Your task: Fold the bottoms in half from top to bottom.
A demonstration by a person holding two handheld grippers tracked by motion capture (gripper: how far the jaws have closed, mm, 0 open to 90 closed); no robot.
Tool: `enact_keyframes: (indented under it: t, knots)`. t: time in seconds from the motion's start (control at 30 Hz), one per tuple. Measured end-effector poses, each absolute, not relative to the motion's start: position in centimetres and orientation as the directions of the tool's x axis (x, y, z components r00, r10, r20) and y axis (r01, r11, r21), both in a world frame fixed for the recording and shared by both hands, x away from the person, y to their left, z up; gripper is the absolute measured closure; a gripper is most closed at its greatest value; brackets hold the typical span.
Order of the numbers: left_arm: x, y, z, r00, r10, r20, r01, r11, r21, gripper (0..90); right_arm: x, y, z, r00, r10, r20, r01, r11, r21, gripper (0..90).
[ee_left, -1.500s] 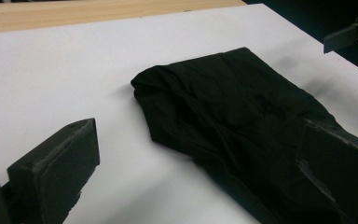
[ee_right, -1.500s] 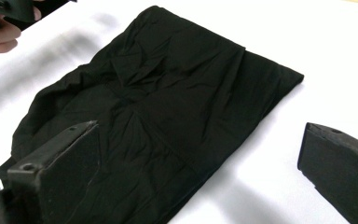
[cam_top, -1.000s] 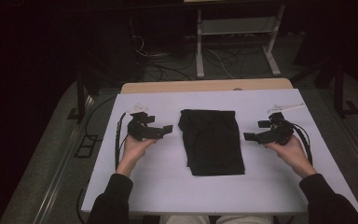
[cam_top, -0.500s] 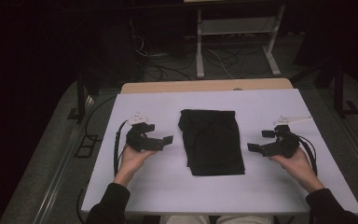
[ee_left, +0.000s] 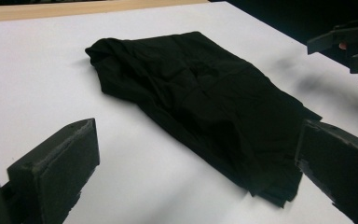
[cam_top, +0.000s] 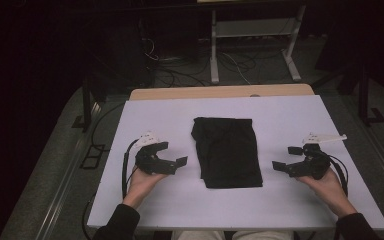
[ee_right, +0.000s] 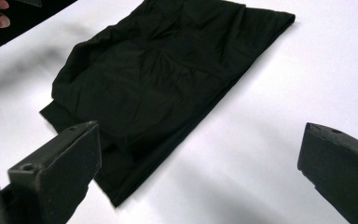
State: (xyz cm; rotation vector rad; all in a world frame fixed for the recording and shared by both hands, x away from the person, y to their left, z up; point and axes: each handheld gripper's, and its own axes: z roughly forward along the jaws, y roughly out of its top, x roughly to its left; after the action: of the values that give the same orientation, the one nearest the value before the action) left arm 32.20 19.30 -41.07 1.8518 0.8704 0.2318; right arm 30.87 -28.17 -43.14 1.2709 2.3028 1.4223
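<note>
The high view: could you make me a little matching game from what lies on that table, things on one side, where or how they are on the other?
Things:
1. black cloth
2. left tongs
3. right tongs
4. white table

Descriptions:
A. open, on the right side, pointing at the cloth
B. folded, lying flat in the middle
C. bearing everything else
D. open, on the left side, pointing at the cloth

Pairs: 1-B, 2-D, 3-A, 4-C

Dim room: white table (cam_top: 290, 120), grey floor (cam_top: 55, 165), cables (cam_top: 175, 67), metal stand (cam_top: 252, 35).
</note>
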Motion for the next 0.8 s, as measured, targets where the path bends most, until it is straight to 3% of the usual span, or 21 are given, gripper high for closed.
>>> enact_keyframes:
  t: [0.27, 0.8]
  knots:
    - [30.5, 19.7, -42.4, 0.723, 0.649, -0.238, 0.477, -0.22, 0.851, 0.0, 29.3, -28.3, -43.9, -0.635, 0.723, 0.272, 0.569, 0.2, 0.798, 0.0]
    - [28.4, 19.4, -43.9, 0.786, 0.593, -0.176, 0.439, -0.335, 0.834, 0.0, 26.7, -28.3, -44.9, -0.661, 0.713, 0.235, 0.552, 0.25, 0.795, 0.0]
